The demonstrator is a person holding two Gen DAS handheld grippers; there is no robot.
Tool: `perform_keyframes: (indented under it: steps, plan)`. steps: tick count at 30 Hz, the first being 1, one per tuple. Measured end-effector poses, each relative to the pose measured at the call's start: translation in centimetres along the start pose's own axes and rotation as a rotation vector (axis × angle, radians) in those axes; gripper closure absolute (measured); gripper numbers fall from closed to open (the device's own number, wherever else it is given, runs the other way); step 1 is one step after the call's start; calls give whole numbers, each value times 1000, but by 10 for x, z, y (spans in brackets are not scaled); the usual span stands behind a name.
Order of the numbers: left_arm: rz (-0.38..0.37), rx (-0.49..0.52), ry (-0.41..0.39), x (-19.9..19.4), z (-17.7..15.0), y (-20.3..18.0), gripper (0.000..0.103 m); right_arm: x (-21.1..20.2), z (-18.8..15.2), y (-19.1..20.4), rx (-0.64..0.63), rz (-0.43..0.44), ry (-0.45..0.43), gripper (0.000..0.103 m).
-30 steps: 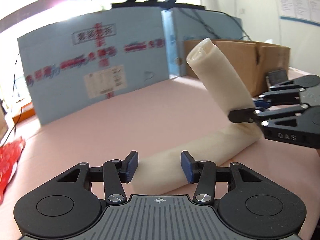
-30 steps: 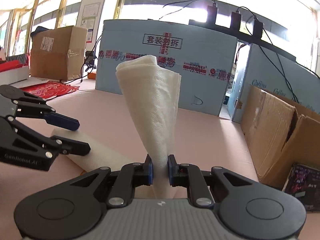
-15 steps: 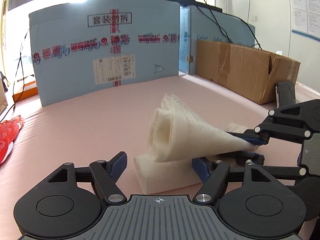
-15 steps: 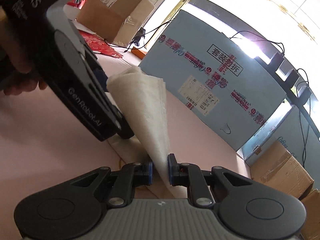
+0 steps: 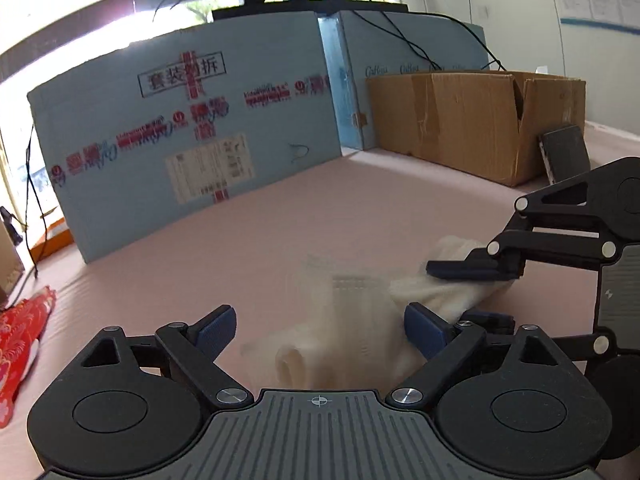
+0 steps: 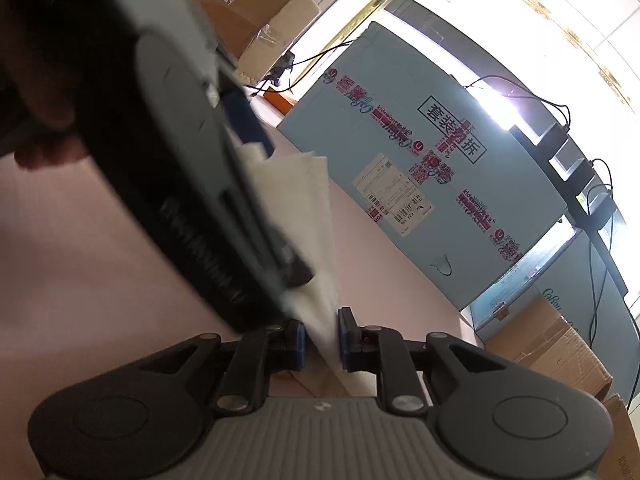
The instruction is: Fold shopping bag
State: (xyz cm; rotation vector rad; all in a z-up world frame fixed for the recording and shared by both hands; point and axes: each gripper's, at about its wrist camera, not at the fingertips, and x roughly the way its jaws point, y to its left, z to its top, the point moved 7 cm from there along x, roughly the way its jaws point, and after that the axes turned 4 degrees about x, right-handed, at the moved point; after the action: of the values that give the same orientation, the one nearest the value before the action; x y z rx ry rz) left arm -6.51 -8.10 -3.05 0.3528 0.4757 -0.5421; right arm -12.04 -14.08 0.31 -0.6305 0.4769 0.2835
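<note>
The cream shopping bag (image 5: 352,320) is rolled into a long strip and doubled over itself on the pink table (image 5: 280,216). It is blurred in the left wrist view. My left gripper (image 5: 320,326) is open, its fingers on either side of the bag's near end. My right gripper (image 6: 322,338) is shut on the bag (image 6: 308,216) and holds the folded-over half low over the rest. It shows at the right of the left wrist view (image 5: 464,292). The left gripper's body (image 6: 180,160) fills the left of the right wrist view.
A blue foam board box (image 5: 180,140) stands at the back. A brown cardboard box (image 5: 472,120) with a dark flat item (image 5: 564,152) leaning on it stands at the back right. A red patterned bag (image 5: 20,344) lies at the far left.
My right gripper has carried the bag's raised end over and down towards my left gripper, doubling the strip. The left gripper stays open around the near end.
</note>
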Motion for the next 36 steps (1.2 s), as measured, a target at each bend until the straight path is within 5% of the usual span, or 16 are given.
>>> perform_keyframes:
  steps: [4, 10, 14, 16, 18, 21, 26, 29, 30, 31, 36]
  plan:
    - [-21, -26, 23, 4, -5, 4, 5, -10, -7, -23, 118, 86, 7, 45]
    - [-81, -86, 11, 2, -8, 12, 5, -25, -33, -85, 636, 409, 35, 30]
    - [-101, -99, 6, 2, -8, 13, 5, -1, -58, -120, 1023, 483, 77, 30]
    - [-105, -103, 0, 1, -7, 14, 5, 18, -67, -125, 1117, 487, 111, 53]
    - [-89, -103, -30, -6, -5, 18, 5, 34, -69, -113, 1065, 458, 153, 65]
    - [-21, -122, -103, -32, -4, 31, 5, 33, -58, -94, 841, 347, 115, 68]
    - [-32, -259, -138, -64, -15, 40, 7, 33, -61, -88, 848, 332, 103, 69]
    - [-106, -247, -122, -61, -16, 25, 30, 31, -63, -89, 872, 346, 97, 69]
    - [-131, -236, -119, -57, -14, 20, 55, 31, -64, -89, 872, 345, 96, 69]
    - [-142, -222, -120, -53, -11, 16, 65, 30, -64, -89, 871, 345, 95, 68]
    - [-115, -176, -147, -44, 7, 26, 76, 32, -63, -91, 883, 349, 85, 68]
